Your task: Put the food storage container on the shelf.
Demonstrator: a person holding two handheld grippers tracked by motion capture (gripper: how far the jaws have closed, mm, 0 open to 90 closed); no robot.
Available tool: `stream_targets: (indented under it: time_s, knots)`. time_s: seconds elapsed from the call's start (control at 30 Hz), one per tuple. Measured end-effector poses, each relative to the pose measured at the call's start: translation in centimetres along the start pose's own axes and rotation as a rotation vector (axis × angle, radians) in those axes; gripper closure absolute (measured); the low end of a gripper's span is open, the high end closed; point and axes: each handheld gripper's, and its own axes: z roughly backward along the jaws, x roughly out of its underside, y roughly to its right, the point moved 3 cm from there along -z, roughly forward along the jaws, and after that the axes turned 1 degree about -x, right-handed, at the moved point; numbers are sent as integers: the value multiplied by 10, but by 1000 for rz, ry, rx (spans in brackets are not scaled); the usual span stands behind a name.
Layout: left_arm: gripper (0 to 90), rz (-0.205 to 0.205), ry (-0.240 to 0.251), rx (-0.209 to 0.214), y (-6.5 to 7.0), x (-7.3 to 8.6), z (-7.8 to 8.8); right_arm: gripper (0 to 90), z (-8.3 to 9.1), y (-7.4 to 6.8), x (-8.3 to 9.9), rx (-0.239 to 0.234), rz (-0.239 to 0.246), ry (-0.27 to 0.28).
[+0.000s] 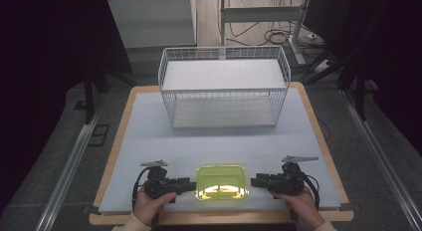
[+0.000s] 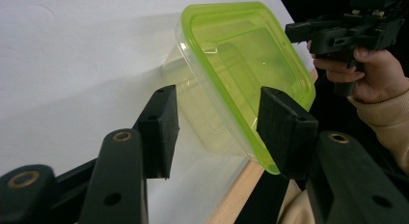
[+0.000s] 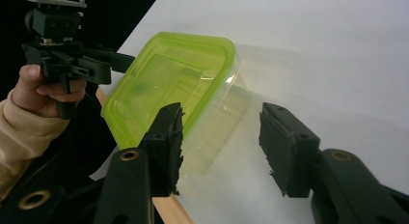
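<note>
A pale grey-blue mat covers a wooden-edged table (image 1: 117, 141) standing on dark carpet, with cables on the floor beyond. One clear plastic container (image 1: 222, 182) with a lime-green lid, rectangular with rounded corners, sits between the two grippers. One white wire basket (image 1: 224, 86) stands well beyond them. The left gripper (image 1: 191, 183) has its jaws apart, straddling the container's end without pressing it. The right gripper (image 1: 255, 181) likewise stands apart around the opposite end.

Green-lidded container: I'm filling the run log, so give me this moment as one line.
item: green-lidded container, table front edge | left hand-held gripper: astride its end, open | right hand-held gripper: astride opposite end, open | wire basket: behind
</note>
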Motion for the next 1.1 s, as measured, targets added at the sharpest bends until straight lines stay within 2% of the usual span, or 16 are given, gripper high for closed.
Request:
stream_targets:
  time_s: [0.3, 0.47, 0.8, 1.1]
  knots:
    - [643, 31, -3, 47, -3, -3, -7, 583, -13, 3, -4, -33, -53, -24]
    - [653, 33, -17, 53, -3, -3, -9, 604, -18, 2, -5, -41, -62, -32]
    - [683, 49, -24, 77, -5, -4, -12, 691, -25, 2, -4, -102, -104, -51]
    - [701, 63, -36, 101, -5, -5, -15, 728, -27, 3, -5, -119, -144, -55]
